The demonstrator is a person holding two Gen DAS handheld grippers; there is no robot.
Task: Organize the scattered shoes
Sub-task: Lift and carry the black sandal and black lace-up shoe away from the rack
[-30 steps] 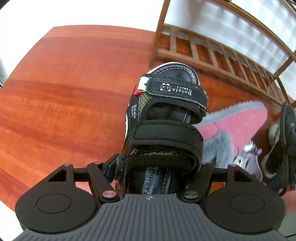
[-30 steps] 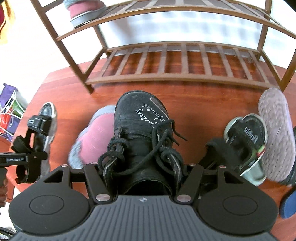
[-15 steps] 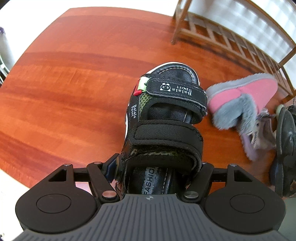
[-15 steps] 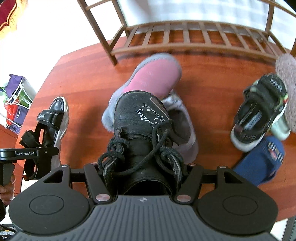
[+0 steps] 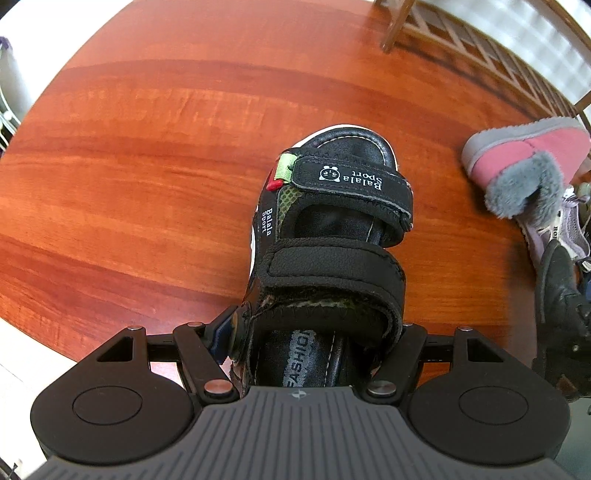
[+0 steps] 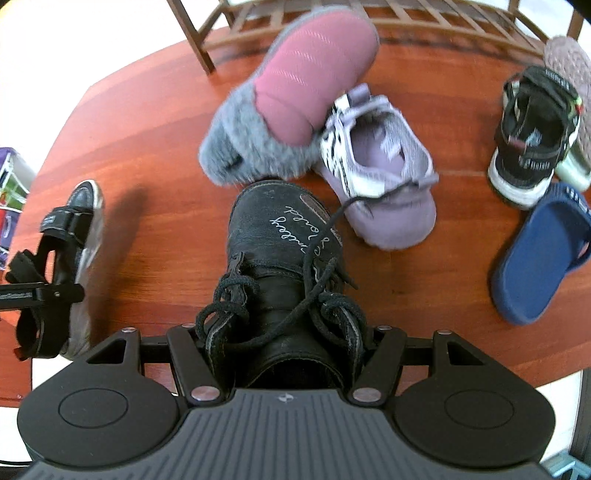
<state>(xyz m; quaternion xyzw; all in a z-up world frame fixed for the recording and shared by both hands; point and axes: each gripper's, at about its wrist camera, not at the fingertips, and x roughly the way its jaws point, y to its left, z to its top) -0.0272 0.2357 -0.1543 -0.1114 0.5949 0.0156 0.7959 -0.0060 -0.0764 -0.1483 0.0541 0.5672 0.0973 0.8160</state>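
My left gripper [image 5: 317,332] is shut on a black strap sandal [image 5: 332,229] with "Balala Sport" lettering, gripped at the heel, toe pointing away over the red-brown wooden table [image 5: 147,147]. My right gripper [image 6: 284,332] is shut on a black lace-up boot [image 6: 280,251] with white script on its toe, held at the ankle. From the right wrist view the sandal [image 6: 59,266] hangs at far left in the left gripper. The boot [image 5: 557,295] shows at the right edge of the left wrist view.
A pink slipper boot with grey fur [image 6: 295,96] lies against a lilac sneaker [image 6: 384,166]. At right are a second black sandal [image 6: 532,136], a blue slide [image 6: 539,251] and an upturned sole [image 6: 569,70]. A wooden slatted shoe rack [image 6: 369,14] stands behind.
Both grippers, still holding their shoes, moved back from the rack and lower toward the table. The rack slid to the top edge and the scattered shoes came closer.
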